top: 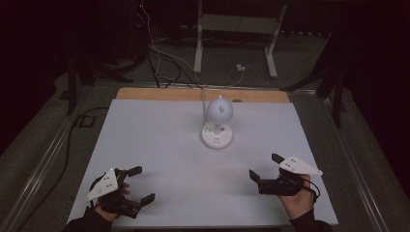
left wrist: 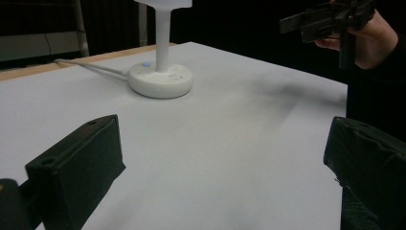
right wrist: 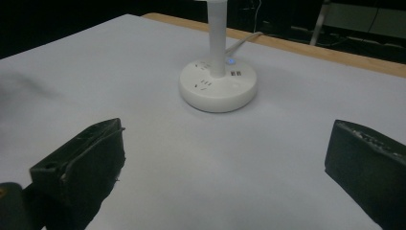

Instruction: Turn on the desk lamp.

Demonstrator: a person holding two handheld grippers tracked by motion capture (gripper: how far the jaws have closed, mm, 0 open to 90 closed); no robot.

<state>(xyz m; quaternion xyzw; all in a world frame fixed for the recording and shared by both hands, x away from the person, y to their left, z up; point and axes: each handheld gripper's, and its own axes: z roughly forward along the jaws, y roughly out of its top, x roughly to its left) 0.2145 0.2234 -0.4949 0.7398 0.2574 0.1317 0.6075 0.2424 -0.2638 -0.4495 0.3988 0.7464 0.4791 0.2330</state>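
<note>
On the table: one white sheet [top: 159,145] covers nearly the whole top, with a strip of bare wood [top: 159,93] at the far edge.
Thing in hand: one white desk lamp [top: 217,126], standing upright past the middle of the sheet, toward the far edge, between the two grippers and well apart from both.
Lamp parts: one round base [right wrist: 218,86] with socket slots and a small blue light [right wrist: 231,61], one straight stem [left wrist: 163,40], one rounded head [top: 220,111], and one white cable [left wrist: 91,68] running off the far edge.
Left gripper [top: 140,184]: near the front left corner of the sheet, jaws wide apart, nothing between them, pointed toward the lamp.
Right gripper [top: 265,166]: near the front right corner, jaws likewise spread, holding nothing, also aimed at the lamp.
Hands: two, one around each gripper, dark sleeves coming in from the bottom edge.
Done so far: nothing that shows; the lamp stands untouched and no gripper is near it.
Left to do: I judge all of it, beginning with a reach across the sheet to the base or stem.
Head light: it looks unlit in this dim room, though I cannot be sure.
Count: one lamp, one cable, one sheet, two grippers, four jaws.
Behind the table: a pale metal frame [top: 237,29] on the floor and loose wires [top: 162,63] in the dark.
</note>
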